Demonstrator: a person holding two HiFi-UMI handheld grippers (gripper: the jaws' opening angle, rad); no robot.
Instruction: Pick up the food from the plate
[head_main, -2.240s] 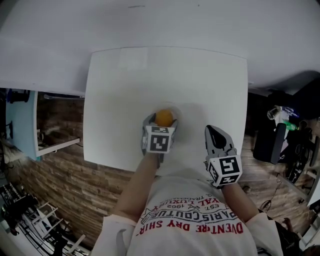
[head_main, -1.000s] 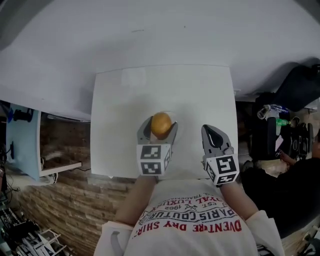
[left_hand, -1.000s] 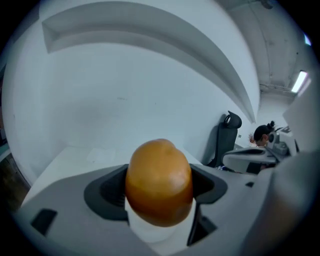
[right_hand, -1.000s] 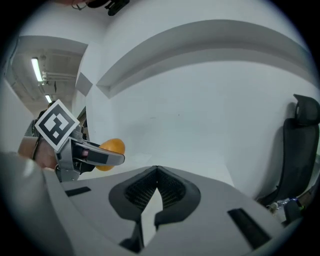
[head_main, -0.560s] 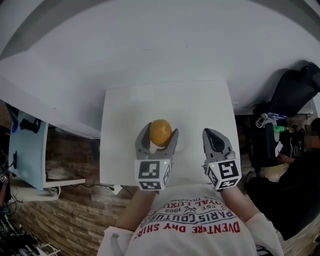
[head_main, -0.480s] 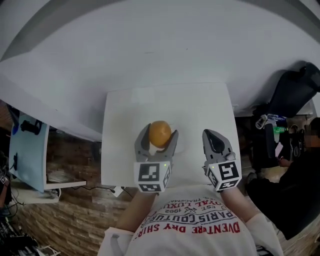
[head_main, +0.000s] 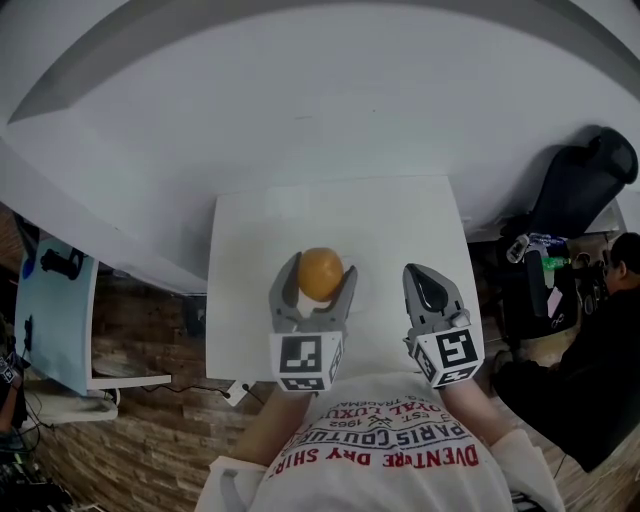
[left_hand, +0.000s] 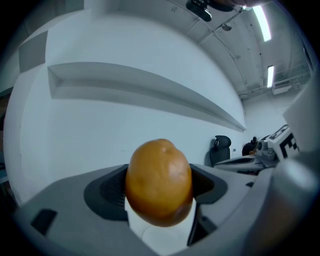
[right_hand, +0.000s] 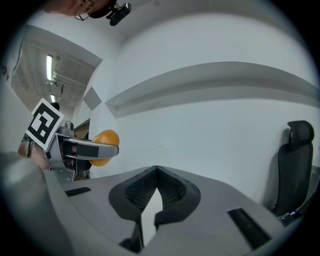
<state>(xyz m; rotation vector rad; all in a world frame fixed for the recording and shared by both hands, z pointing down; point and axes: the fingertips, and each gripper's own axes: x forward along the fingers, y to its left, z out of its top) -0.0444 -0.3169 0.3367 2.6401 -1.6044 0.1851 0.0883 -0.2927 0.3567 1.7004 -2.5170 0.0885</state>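
Left gripper (head_main: 319, 268) is seen closed on the food (left_hand: 159, 182), a rounded orange-brown piece pinched across its middle by the two padded jaws. It appears to be held up off the white table (head_main: 240, 310), over the near half of the top. The piece bulges past the jaws above and below, so only its waist is gripped. Right gripper (head_main: 425, 282) is held just to the right, with its jaws together on nothing. The plate cannot be told apart from the white tabletop. The food is judged to be light and fairly firm, with a smooth, slightly glossy skin that could slip if the squeeze were eased, while too hard a squeeze might dent or bruise it. The widest part, where it is gripped, is judged the soundest place to hold, and the pick-up appears to be done.
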